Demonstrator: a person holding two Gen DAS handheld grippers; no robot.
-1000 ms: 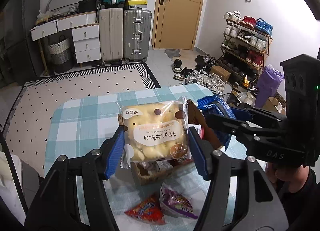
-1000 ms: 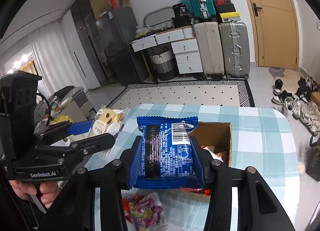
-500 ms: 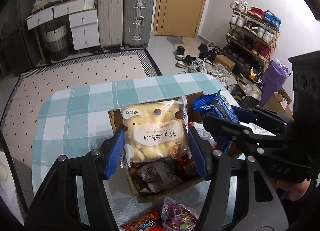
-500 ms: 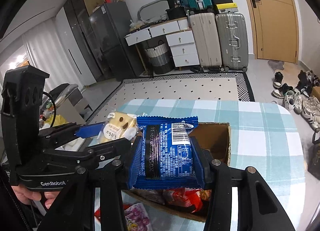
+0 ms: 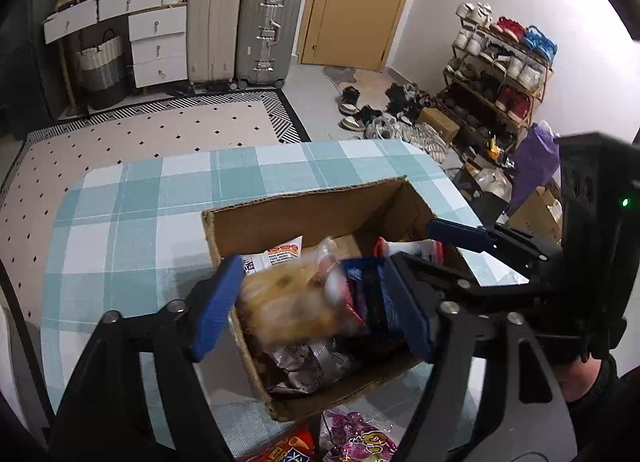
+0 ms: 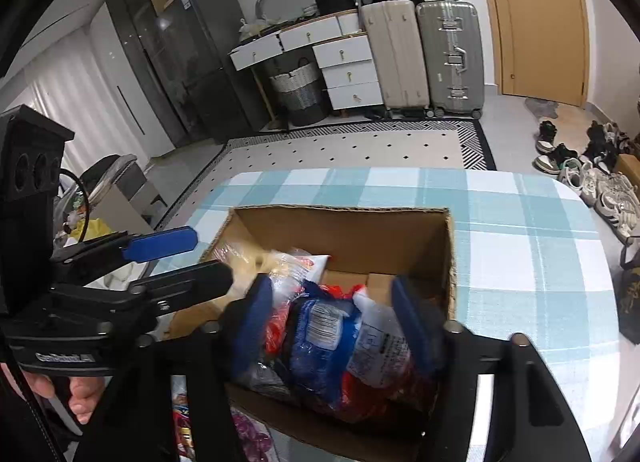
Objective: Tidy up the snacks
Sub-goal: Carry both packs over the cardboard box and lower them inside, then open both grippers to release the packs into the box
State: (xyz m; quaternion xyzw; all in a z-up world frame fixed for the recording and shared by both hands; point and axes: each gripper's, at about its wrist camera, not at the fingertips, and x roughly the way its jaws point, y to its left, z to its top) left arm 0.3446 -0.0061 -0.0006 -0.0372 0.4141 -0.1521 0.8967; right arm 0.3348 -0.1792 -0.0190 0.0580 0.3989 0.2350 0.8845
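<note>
The left gripper (image 5: pixel 316 306) stands over the near left part of the open brown cardboard box (image 5: pixel 304 201); its jaws have just been opening and now stand wide, with the clear bag of yellow bread (image 5: pixel 292 310) between them but no pad pressing on it; the bag is blurred, tilted, and sits above the snacks in the box, so whether it rests on them cannot be told.

The right gripper (image 6: pixel 332 326) stands over the near side of the same box (image 6: pixel 340 213); its jaws have likewise just been opening and now stand wide apart; the blue foil snack packet (image 6: pixel 320 334) lies between the blue pads without contact on either, among red and clear packets inside the box.

The two grippers are just beside each other; in the left wrist view the right gripper (image 5: pixel 424 250) reaches into the box from the right, its lower finger close to the left gripper's right finger.

The box stands on the table with the teal-and-white checked cloth (image 5: pixel 132 213); an orange-red snack packet (image 5: pixel 280 448) and a purple snack packet (image 5: pixel 356 438) lie on the cloth just outside the near wall of the box.
</note>
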